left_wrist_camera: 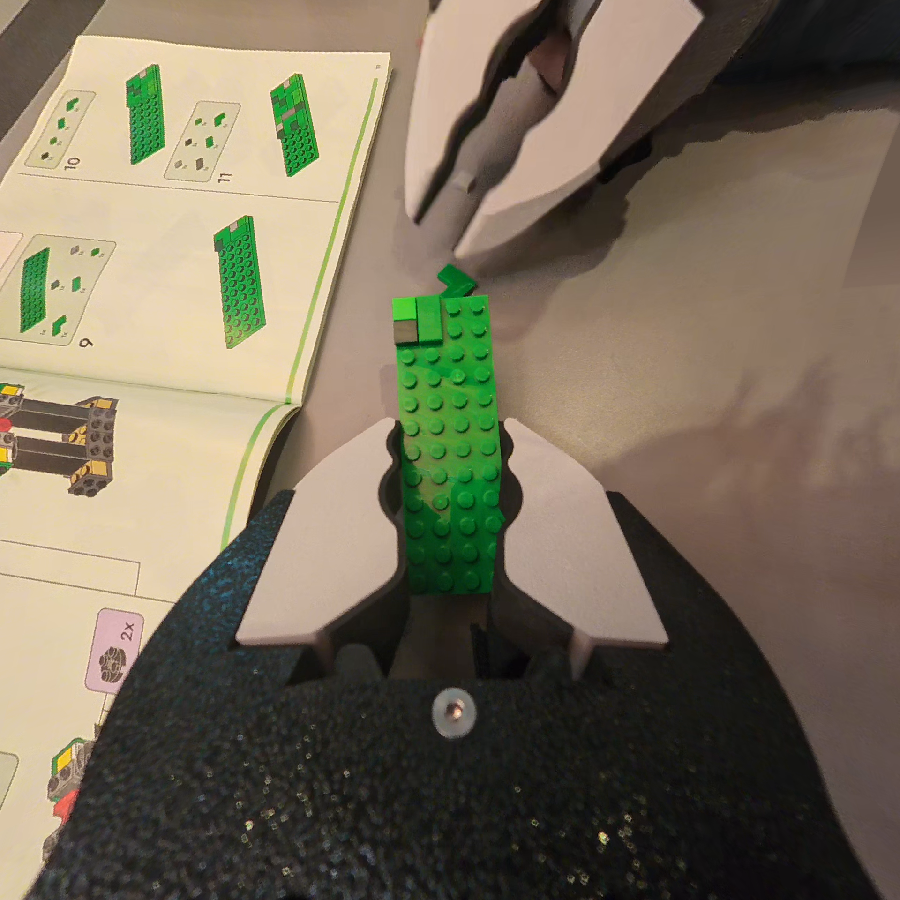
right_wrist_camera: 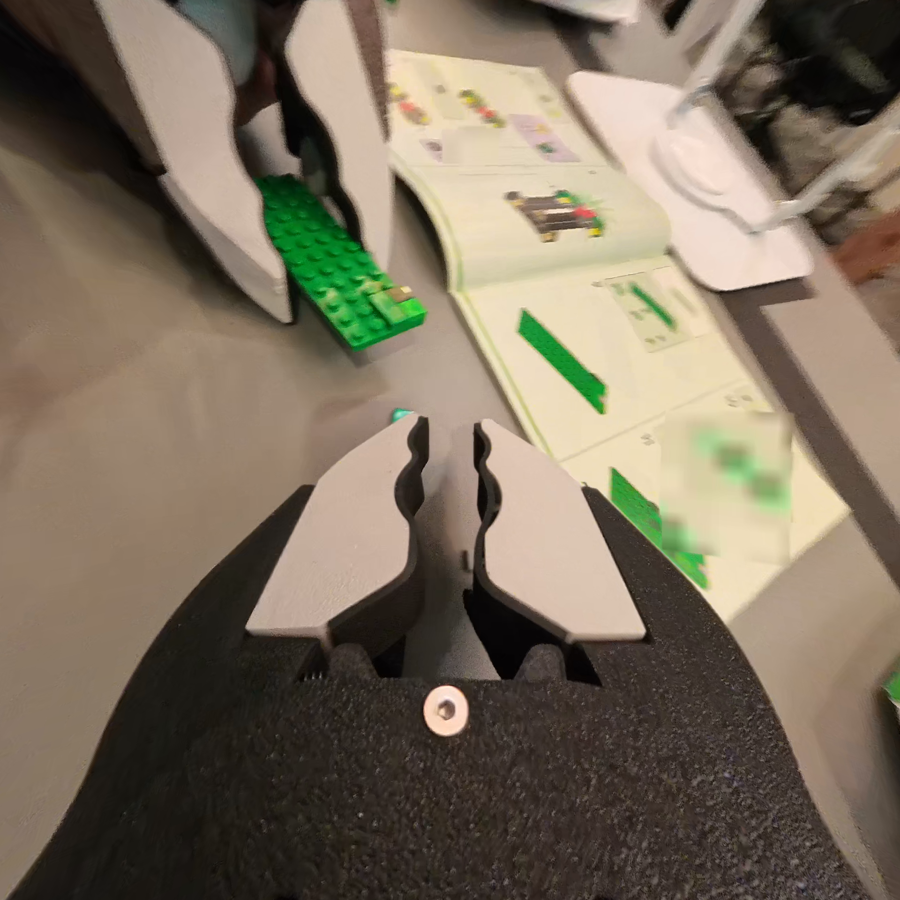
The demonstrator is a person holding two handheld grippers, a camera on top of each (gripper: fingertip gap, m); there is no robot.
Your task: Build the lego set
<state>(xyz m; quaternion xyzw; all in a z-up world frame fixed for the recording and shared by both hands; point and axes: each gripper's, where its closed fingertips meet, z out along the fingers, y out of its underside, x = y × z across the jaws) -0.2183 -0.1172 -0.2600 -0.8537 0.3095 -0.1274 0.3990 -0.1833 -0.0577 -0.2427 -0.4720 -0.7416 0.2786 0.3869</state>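
Two grippers are in play: my left gripper (left_wrist_camera: 450, 428) clamps the green plate (left_wrist_camera: 448, 438) at frame centre, my right gripper (right_wrist_camera: 450, 423) is narrowly parted and empty. The small green piece (left_wrist_camera: 455, 281) just beyond the plate's far end could skid off if I nudge it. The grey bench (left_wrist_camera: 682, 389) looks slick, with an instruction booklet (left_wrist_camera: 195, 243) at left.

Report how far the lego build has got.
Done: three small tiles, two green and one grey, sit at the far corner of the green plate. In hand: the left gripper clamps the plate; the right gripper, open and empty, hovers by a loose dark green corner piece. Left: that piece and most studs remain bare.
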